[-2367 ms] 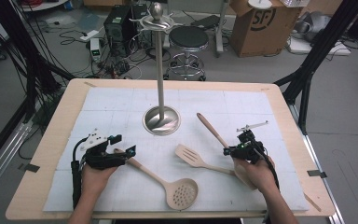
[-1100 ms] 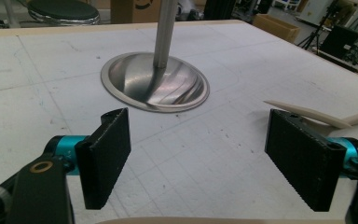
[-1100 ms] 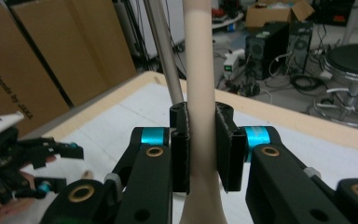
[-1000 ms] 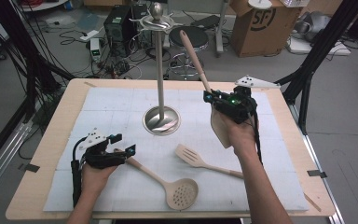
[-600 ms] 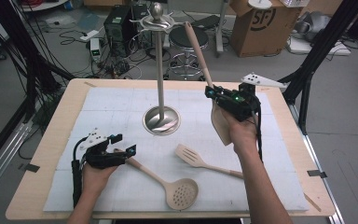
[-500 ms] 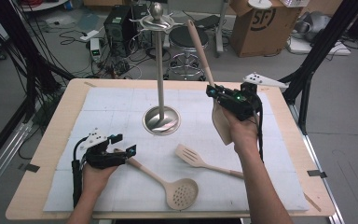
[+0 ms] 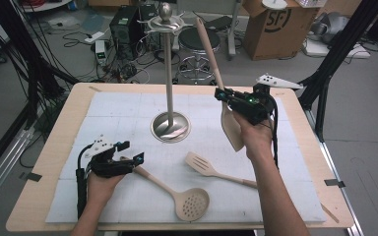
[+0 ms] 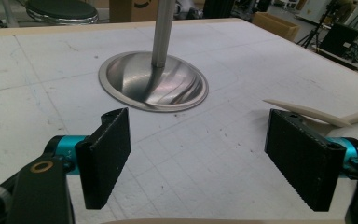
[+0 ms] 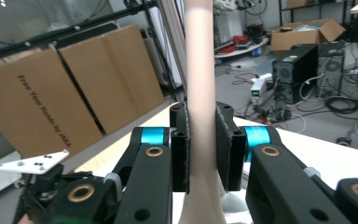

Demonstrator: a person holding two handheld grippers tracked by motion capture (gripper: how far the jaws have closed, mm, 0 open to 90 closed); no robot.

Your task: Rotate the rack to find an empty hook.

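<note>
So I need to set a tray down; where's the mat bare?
The white mat is bare left of the stand base, and along its far edge. The near middle is crowded: slotted spoon, slotted turner, left gripper.

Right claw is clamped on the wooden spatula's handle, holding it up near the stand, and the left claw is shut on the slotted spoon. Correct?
Not quite: the left claw is open, its jaws wide apart with nothing between them, as the left gripper view shows. The right claw is indeed clamped on the wooden spatula beside the stand.

Lab: floor cables, computer tower, cardboard boxes.
</note>
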